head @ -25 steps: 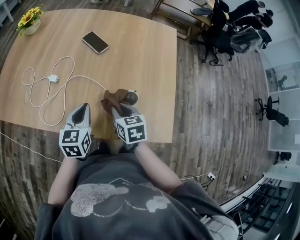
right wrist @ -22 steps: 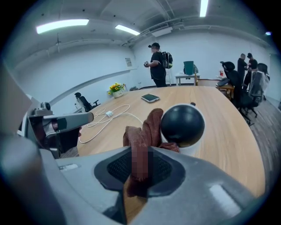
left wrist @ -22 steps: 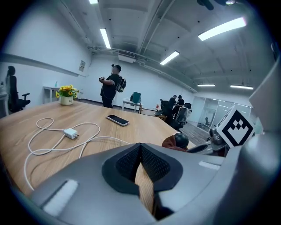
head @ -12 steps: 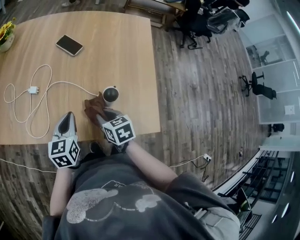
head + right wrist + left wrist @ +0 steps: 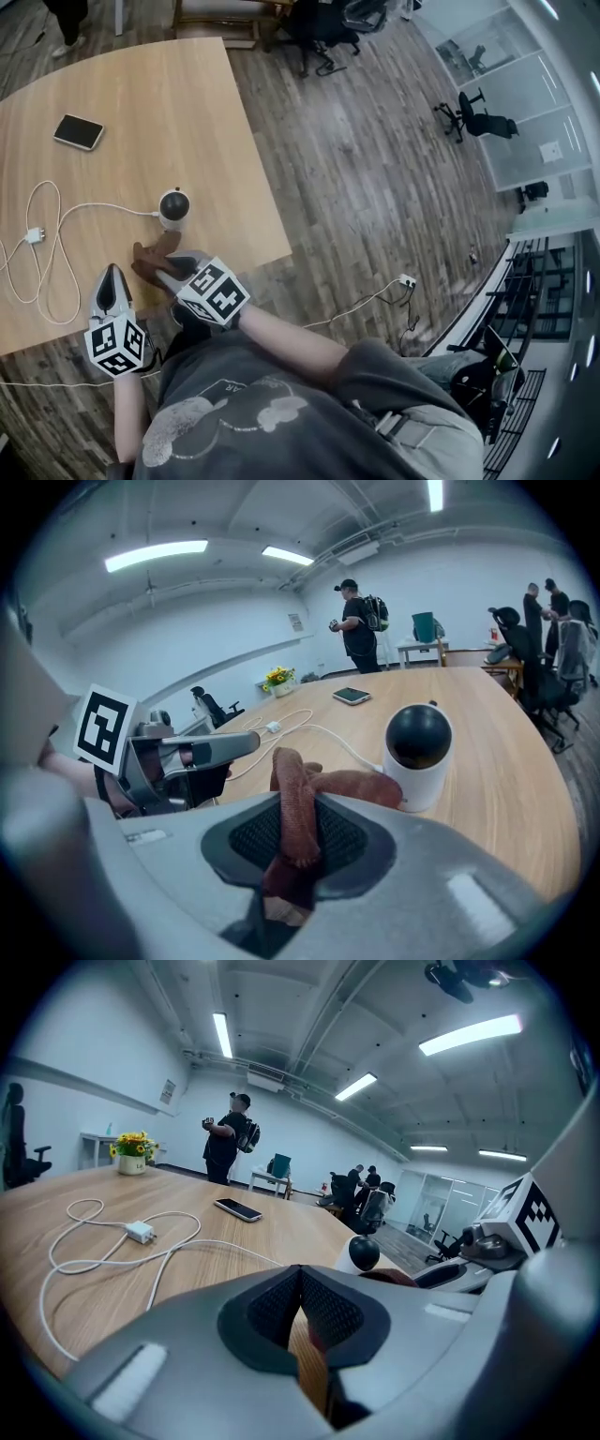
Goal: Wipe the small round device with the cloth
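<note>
**Cloth held beside the round device at the table's near edge**

Head view: the right gripper point(image 5: 174, 269) has its jaws clamped on a brown cloth point(image 5: 150, 259), whose loose end lies on the wooden table point(image 5: 159, 103). The small round device point(image 5: 174, 206), a white body with a dark domed top, stands upright at about 1 o'clock from the cloth, just beside it. In the right gripper view the cloth point(image 5: 298, 813) rises between the pads and folds toward the device point(image 5: 418, 754), reaching its base. The left gripper point(image 5: 112, 284) rests at 8 o'clock from the cloth, apart from it. In the left gripper view its jaws point(image 5: 300, 1309) meet at the tips with nothing between them. A white cable point(image 5: 52, 246) runs from the device toward 9 o'clock in loose loops. A phone point(image 5: 78, 131) lies flat at 10 o'clock, well apart.
</note>
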`<state>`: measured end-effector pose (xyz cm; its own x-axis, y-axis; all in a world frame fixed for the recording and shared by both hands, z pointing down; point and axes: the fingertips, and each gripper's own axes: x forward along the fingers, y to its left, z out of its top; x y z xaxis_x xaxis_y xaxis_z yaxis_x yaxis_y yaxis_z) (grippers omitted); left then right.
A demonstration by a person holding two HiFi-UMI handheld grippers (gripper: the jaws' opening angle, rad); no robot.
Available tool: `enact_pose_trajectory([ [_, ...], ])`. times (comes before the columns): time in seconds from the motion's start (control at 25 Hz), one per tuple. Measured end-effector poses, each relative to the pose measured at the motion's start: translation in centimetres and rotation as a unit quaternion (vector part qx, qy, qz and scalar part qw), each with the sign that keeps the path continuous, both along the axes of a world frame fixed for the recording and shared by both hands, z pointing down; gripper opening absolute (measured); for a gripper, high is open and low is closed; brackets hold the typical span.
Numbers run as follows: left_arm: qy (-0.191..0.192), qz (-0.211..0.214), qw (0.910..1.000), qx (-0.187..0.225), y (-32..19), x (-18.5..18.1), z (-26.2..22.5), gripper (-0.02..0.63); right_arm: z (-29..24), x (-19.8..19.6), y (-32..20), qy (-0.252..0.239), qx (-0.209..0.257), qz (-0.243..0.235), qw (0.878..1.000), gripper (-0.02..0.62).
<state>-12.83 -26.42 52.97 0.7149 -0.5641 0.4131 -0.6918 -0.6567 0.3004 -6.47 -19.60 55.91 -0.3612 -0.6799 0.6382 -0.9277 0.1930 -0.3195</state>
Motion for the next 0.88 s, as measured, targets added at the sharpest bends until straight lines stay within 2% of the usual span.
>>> enact_pose_trajectory([
  [0.16, 0.005, -0.005, 1.0000, 0.001, 1.4, 1.4, 0.1, 0.020, 0.2, 0.6, 0.3, -0.003, 0.009, -0.020, 1.000, 0.071],
  [0.36, -0.001, -0.032, 0.9995, 0.009, 3.4, 0.9, -0.8, 0.020, -0.8, -0.5, 1.4, -0.016, 0.029, -0.063, 0.997, 0.071],
  [0.48, -0.010, -0.048, 0.9987, 0.013, 5.4, 1.4, -1.1, 0.020, -1.0, 0.2, 3.4, -0.025, 0.034, -0.078, 0.996, 0.071],
  [0.64, -0.014, -0.085, 0.9961, 0.020, 7.9, 1.4, -2.0, 0.020, -2.2, 1.9, 6.1, -0.033, 0.049, -0.087, 0.994, 0.071],
  [0.88, -0.013, -0.132, 0.9903, 0.040, 12.3, 2.4, -3.1, 0.020, -3.3, 6.9, 11.0, -0.038, 0.073, -0.077, 0.994, 0.071],
])
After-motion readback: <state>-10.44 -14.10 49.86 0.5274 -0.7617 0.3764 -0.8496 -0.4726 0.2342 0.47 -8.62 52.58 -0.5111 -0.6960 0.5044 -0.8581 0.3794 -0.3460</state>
